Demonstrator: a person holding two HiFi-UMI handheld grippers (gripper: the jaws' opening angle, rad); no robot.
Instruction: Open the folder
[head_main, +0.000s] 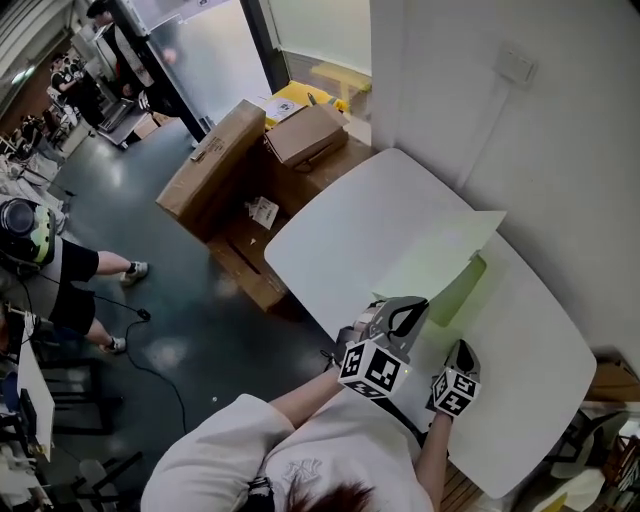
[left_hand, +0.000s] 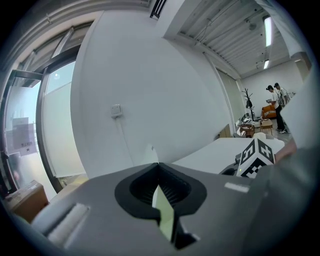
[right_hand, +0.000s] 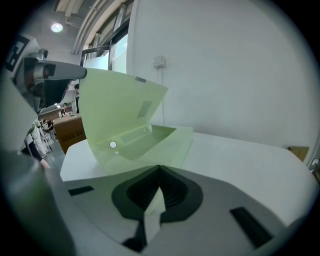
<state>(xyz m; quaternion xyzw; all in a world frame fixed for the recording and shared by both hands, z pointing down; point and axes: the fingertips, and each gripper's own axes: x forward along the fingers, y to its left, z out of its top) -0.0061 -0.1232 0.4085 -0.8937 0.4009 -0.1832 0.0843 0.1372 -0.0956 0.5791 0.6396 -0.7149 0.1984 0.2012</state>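
Observation:
A pale green folder lies on the white table (head_main: 340, 240), its bottom sheet (head_main: 462, 290) flat and its cover (head_main: 440, 255) lifted. In the right gripper view the cover (right_hand: 120, 105) stands up at an angle over the bottom sheet (right_hand: 160, 142). My left gripper (head_main: 405, 303) is shut on the cover's near edge, which shows as a thin green strip (left_hand: 165, 212) between its jaws (left_hand: 160, 172). My right gripper (head_main: 462, 350) is shut on the near edge of the bottom sheet (right_hand: 155, 207), close to the right of the left one.
A white wall with a switch plate (head_main: 517, 66) runs along the table's far side. Cardboard boxes (head_main: 240, 170) lie on the dark floor past the table's left edge. A person (head_main: 60, 280) stands at the far left.

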